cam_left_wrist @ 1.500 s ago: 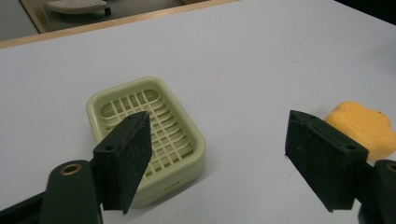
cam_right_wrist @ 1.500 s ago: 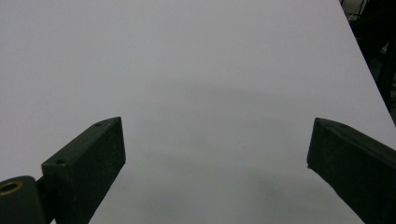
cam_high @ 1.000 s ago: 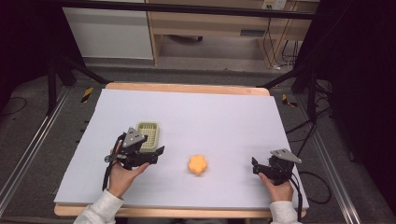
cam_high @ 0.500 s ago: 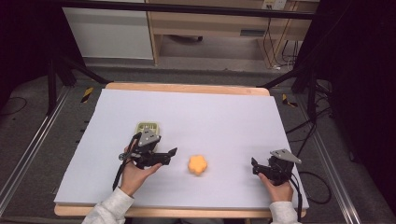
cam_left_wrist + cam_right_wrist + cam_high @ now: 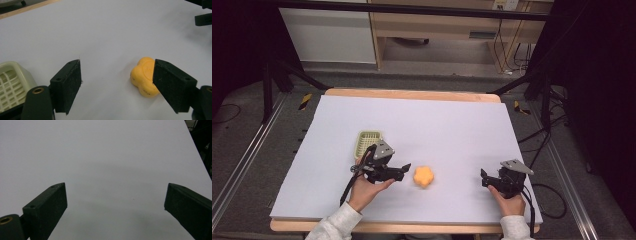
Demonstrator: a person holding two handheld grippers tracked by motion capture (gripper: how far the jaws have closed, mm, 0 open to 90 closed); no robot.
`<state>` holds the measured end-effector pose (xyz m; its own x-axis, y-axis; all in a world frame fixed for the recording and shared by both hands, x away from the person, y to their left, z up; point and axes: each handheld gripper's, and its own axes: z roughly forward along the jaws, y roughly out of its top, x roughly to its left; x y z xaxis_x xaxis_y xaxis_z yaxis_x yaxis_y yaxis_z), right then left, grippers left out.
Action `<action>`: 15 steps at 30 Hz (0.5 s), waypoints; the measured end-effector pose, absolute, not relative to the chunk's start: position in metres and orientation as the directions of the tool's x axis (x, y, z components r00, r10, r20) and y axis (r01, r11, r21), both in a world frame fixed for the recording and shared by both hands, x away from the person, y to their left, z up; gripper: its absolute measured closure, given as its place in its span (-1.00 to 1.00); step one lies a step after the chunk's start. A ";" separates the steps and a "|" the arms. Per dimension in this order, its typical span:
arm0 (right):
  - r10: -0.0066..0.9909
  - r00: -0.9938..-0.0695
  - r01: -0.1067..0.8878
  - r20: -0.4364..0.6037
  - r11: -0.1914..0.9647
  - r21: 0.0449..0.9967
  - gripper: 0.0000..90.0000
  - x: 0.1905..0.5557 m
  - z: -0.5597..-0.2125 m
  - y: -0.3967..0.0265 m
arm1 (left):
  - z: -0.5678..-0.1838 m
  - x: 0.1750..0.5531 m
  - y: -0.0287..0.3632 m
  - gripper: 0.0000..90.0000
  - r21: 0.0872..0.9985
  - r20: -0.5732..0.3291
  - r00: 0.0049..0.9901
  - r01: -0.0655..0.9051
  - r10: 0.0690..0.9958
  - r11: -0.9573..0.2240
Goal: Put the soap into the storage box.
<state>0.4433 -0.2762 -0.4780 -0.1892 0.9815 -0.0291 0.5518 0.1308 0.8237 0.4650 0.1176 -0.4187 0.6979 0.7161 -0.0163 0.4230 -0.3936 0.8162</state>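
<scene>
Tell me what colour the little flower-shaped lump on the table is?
Orange-yellow. The flower-shaped lump shows best in the left gripper view.

place: lab | cues: white-covered table (image 5: pixel 422 120), black frame struts (image 5: pixel 287 75), loose cables (image 5: pixel 552 195), dark surround

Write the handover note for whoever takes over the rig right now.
Left tongs: open, empty, aimed at the orange soap, which lies just past the jaws, not yet between them.
Right tongs: open, empty, resting near the table's right front.
Soap: flat on the white table, untouched.
Soap dish: empty, behind the left hand.
Done: approach only.
Left: grip the soap; it probably goes into the dish.
</scene>
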 end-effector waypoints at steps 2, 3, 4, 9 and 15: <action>0.982 -0.189 0.554 -0.027 0.129 0.822 -0.89 0.443 -0.478 -0.276 | -0.419 0.465 0.115 -0.49 0.814 -0.019 0.701 0.425 0.712 -0.396; 0.981 -0.190 0.555 -0.029 0.132 0.822 -0.89 0.444 -0.478 -0.276 | -0.419 0.465 0.115 -0.49 0.814 -0.019 0.701 0.425 0.712 -0.396; 0.981 -0.190 0.556 -0.030 0.133 0.821 -0.89 0.444 -0.478 -0.276 | -0.420 0.465 0.112 -0.49 0.807 -0.016 0.709 0.425 0.705 -0.409; 0.981 -0.191 0.556 -0.031 0.134 0.821 -0.89 0.444 -0.478 -0.276 | -0.423 0.465 0.104 -0.49 0.797 -0.018 0.723 0.427 0.690 -0.427; 0.981 -0.191 0.557 -0.031 0.134 0.819 -0.89 0.444 -0.478 -0.275 | -0.427 0.465 0.090 -0.49 0.772 -0.013 0.741 0.434 0.671 -0.464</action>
